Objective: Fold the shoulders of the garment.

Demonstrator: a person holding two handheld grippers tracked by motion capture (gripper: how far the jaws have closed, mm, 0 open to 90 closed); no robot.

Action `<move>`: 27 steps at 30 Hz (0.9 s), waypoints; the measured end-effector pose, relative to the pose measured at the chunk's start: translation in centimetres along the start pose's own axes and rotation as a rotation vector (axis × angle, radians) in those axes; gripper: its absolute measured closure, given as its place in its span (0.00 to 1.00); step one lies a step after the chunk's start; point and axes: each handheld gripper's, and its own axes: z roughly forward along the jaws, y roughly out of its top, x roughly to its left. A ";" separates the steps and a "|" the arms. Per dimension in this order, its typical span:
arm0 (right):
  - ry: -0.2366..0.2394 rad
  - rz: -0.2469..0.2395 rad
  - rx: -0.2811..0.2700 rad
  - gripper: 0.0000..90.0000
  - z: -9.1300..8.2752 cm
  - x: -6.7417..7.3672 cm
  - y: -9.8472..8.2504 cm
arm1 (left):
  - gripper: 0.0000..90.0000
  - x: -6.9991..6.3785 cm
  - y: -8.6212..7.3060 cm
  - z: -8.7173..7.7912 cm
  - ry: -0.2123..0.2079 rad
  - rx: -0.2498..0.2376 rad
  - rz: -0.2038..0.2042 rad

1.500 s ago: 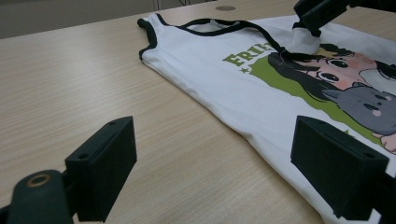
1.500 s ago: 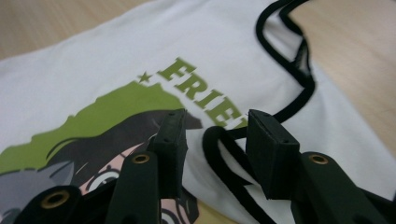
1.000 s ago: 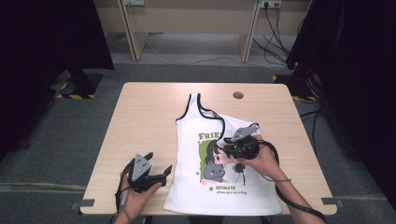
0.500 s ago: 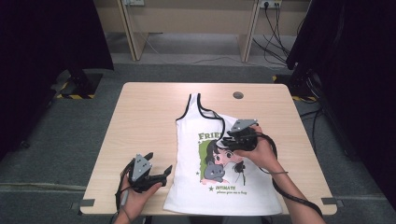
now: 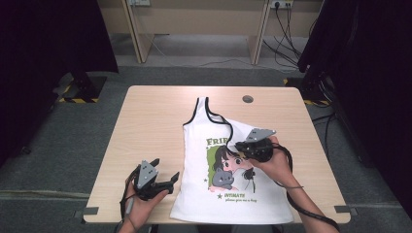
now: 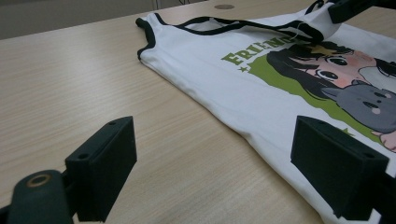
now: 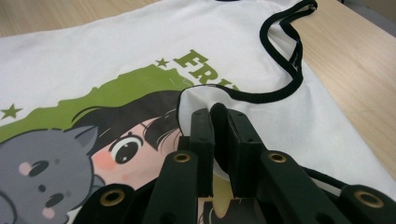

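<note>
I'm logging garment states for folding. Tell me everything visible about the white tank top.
The tank top is white, soft-looking fabric with black trim at neck and armholes, printed with green lettering and a cartoon girl holding a grey cat. It lies flat on the wooden table, hem toward the person. One strap is folded over the print, pinched in the right gripper. The left gripper, jaws open, sits beside its side edge.
</note>
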 end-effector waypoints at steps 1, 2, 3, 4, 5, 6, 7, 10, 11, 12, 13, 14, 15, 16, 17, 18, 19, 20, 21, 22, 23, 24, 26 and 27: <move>-0.010 -0.007 0.002 0.91 0.0 0.3 -0.3 | 0.15 0.0 0.0 0.0 0.001 0.000 0.000; -0.009 -0.010 0.007 0.91 0.1 0.6 -0.6 | 0.15 0.0 0.0 0.0 0.001 0.000 0.001; -0.006 -0.016 0.014 0.91 0.1 0.9 -1.0 | 0.15 0.0 0.0 0.0 0.001 0.000 0.002; -0.004 -0.025 0.017 0.91 0.2 1.2 -1.2 | 0.15 0.0 0.0 0.0 0.001 -0.001 0.002; -0.004 -0.027 0.023 0.90 0.3 1.4 -1.5 | 0.15 0.0 0.0 0.0 0.001 0.000 0.003; -0.002 -0.026 0.025 0.90 0.4 1.6 -1.7 | 0.15 0.0 0.0 0.0 0.002 0.000 0.003; 0.002 -0.027 0.024 0.90 0.4 1.7 -1.8 | 0.15 0.0 0.0 0.0 0.002 0.000 0.002; 0.007 -0.043 0.042 0.88 0.6 2.1 -2.2 | 0.15 0.0 0.0 0.0 0.001 -0.001 -0.001; 0.013 -0.051 0.050 0.87 0.7 2.2 -2.4 | 0.15 0.0 0.0 0.0 0.001 -0.002 -0.001; 0.017 -0.054 0.060 0.86 0.7 2.2 -2.5 | 0.15 0.0 0.0 0.0 0.001 -0.002 -0.001; 0.022 -0.057 0.064 0.85 0.7 2.2 -2.6 | 0.15 0.0 0.0 0.0 0.001 -0.002 -0.001; 0.033 -0.053 0.074 0.82 0.6 2.2 -2.7 | 0.15 0.0 0.0 -0.1 0.000 -0.003 0.000; 0.049 -0.055 0.082 0.79 0.5 2.1 -2.7 | 0.15 0.0 0.0 -0.1 0.000 -0.002 0.000; 0.057 -0.052 0.088 0.76 0.4 2.0 -2.8 | 0.15 0.0 0.0 0.0 0.000 -0.001 0.000; 0.066 -0.040 0.086 0.72 0.2 1.8 -2.7 | 0.15 0.0 0.0 0.0 0.000 0.000 0.001; 0.084 -0.013 0.073 0.70 -0.1 1.5 -2.6 | 0.15 0.0 0.0 0.0 0.000 0.000 0.001; 0.086 0.016 0.043 0.66 -0.5 1.1 -2.4 | 0.15 0.0 0.0 0.0 0.000 0.000 0.001; 0.087 0.053 0.013 0.60 -0.8 0.7 -2.1 | 0.15 0.0 0.0 0.0 -0.001 0.000 0.000; 0.098 0.102 -0.016 0.56 -1.0 0.3 -1.7 | 0.15 0.0 0.0 0.0 0.000 0.000 -0.001; 0.111 0.145 -0.042 0.52 -1.1 -0.1 -1.4 | 0.15 0.0 0.0 0.0 0.000 0.000 -0.002; 0.115 0.193 -0.064 0.45 -1.1 -0.5 -1.0 | 0.15 0.0 0.0 0.0 0.001 0.000 0.000; 0.120 0.227 -0.069 0.41 -0.9 -0.8 -0.7 | 0.15 0.0 0.0 0.0 0.001 -0.001 0.001; 0.104 0.300 -0.056 0.38 -0.1 -1.3 -0.2 | 0.15 0.0 0.0 0.0 0.001 0.000 0.002; 0.087 0.316 -0.041 0.36 0.4 -1.5 0.0 | 0.15 0.0 0.0 0.0 0.001 0.000 0.002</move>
